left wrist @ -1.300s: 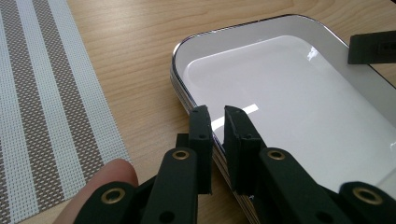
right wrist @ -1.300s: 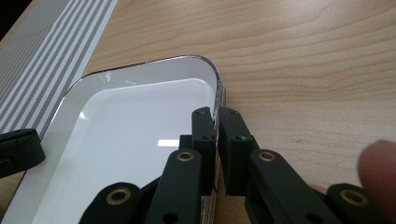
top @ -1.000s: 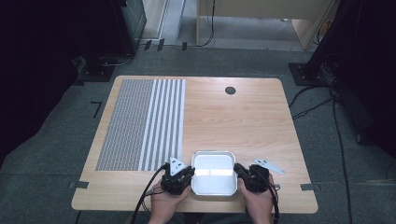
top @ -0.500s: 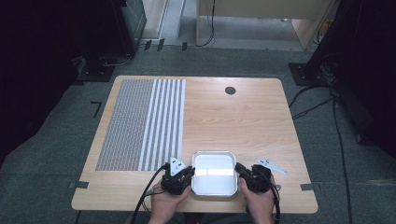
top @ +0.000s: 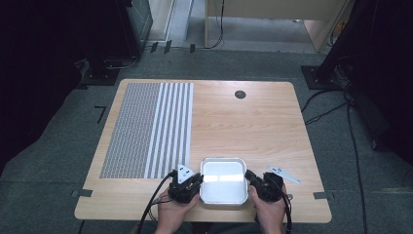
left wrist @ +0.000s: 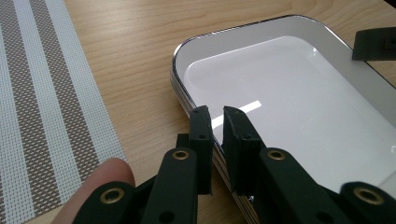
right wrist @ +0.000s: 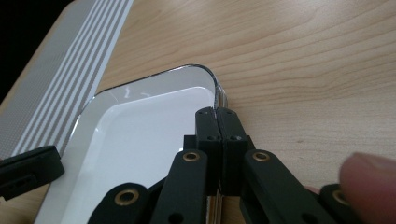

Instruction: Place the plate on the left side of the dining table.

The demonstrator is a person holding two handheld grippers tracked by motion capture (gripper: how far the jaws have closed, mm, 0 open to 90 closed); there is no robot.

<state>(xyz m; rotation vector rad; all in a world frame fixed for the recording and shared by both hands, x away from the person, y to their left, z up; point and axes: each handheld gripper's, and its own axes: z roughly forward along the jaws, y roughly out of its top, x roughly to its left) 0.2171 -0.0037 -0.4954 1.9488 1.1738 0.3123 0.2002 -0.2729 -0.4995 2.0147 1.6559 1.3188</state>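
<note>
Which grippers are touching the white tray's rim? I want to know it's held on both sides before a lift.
Touching, both. Right gripper pinches the white tray rim in its own view; left gripper straddles the rim likewise.

Left tongs (left wrist: 215,116) pinch the white tray's (left wrist: 299,93) near rim.

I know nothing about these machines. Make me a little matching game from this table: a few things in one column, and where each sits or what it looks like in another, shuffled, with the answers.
Things:
1. white tray
2. striped mat
3. dark round hole
4. left tongs

Descriptions:
A. far side of the table
B. covers the table's left part
C. closed on a tray rim
D. near edge, between two hands

Pairs: 1-D, 2-B, 3-A, 4-C
</note>
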